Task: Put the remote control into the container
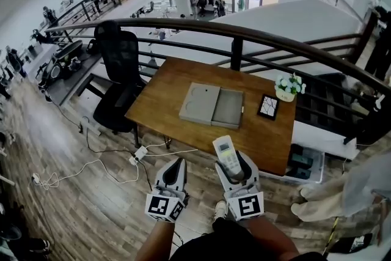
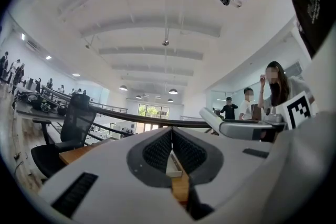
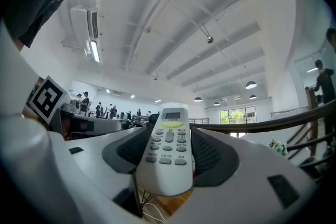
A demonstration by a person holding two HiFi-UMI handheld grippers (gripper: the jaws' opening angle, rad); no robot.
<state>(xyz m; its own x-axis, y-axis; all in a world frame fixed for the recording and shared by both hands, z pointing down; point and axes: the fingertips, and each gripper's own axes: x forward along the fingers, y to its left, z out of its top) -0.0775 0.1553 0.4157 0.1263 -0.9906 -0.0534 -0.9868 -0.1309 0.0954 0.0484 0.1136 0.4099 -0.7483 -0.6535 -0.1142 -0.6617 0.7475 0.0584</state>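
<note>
Wooden table (image 1: 177, 85) by the railing is noted carrying the open grey container (image 1: 228, 109), straight ahead of the right gripper (image 1: 234, 164), by which the white remote control (image 1: 227, 154) is clamped, long axis pointed forward at the container; the left gripper (image 1: 176, 165) is held closed and empty alongside.

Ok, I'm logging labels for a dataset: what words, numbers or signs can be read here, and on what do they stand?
Nothing reads clearly.
On the remote control: button labels and small screen, too small to read.
On the left gripper and right gripper: cubes with black-and-white square patterns, no words.
On the person's black shirt: print too blurred to read.
</note>
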